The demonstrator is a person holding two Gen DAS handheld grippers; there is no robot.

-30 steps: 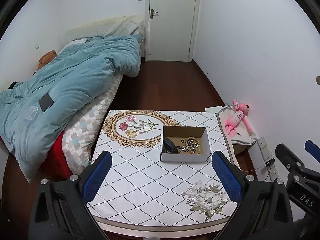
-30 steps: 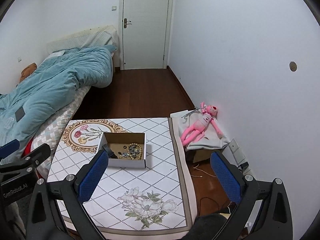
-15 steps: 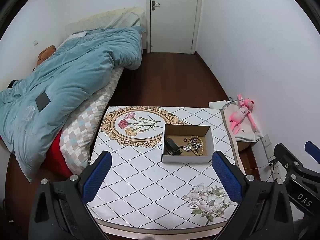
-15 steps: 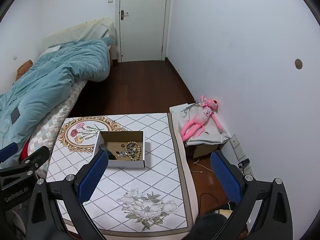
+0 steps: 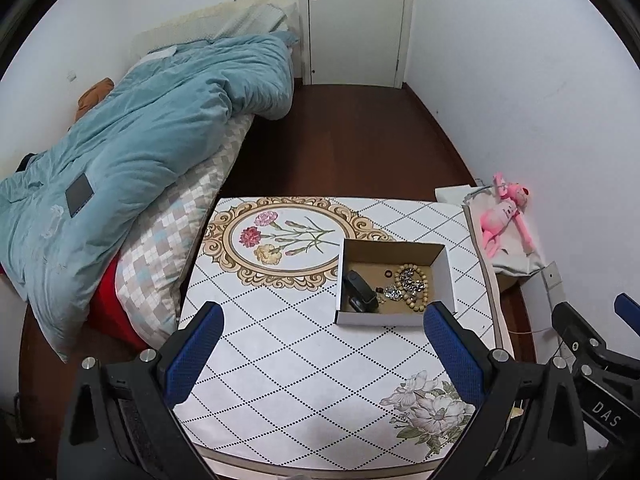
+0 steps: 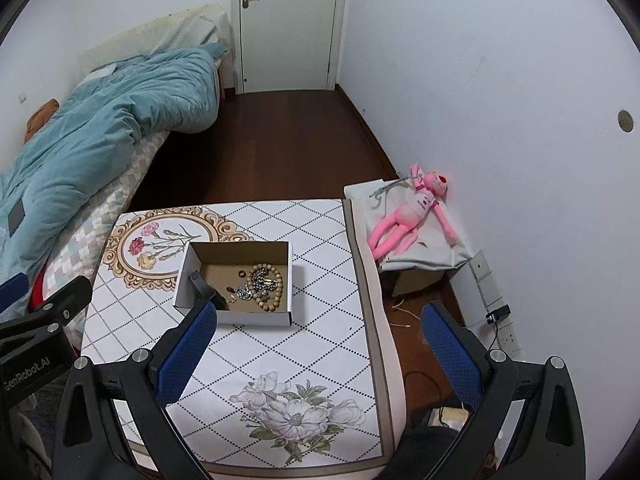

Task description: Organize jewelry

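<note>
An open cardboard box sits on the patterned table. Inside lie a wooden bead bracelet, a tangle of metal jewelry, a small dark ring and a black case. My left gripper is open and empty, high above the table's near half. My right gripper is open and empty, above the table's right edge. Each gripper shows at the other view's side.
A bed with a blue duvet runs along the table's left side. A pink plush toy lies on a cloth-covered box right of the table, by the wall. Dark wood floor leads to a white door.
Both grippers have tilted down and come nearer the table; the box sits lower and larger in both views. Jaws stay open.
</note>
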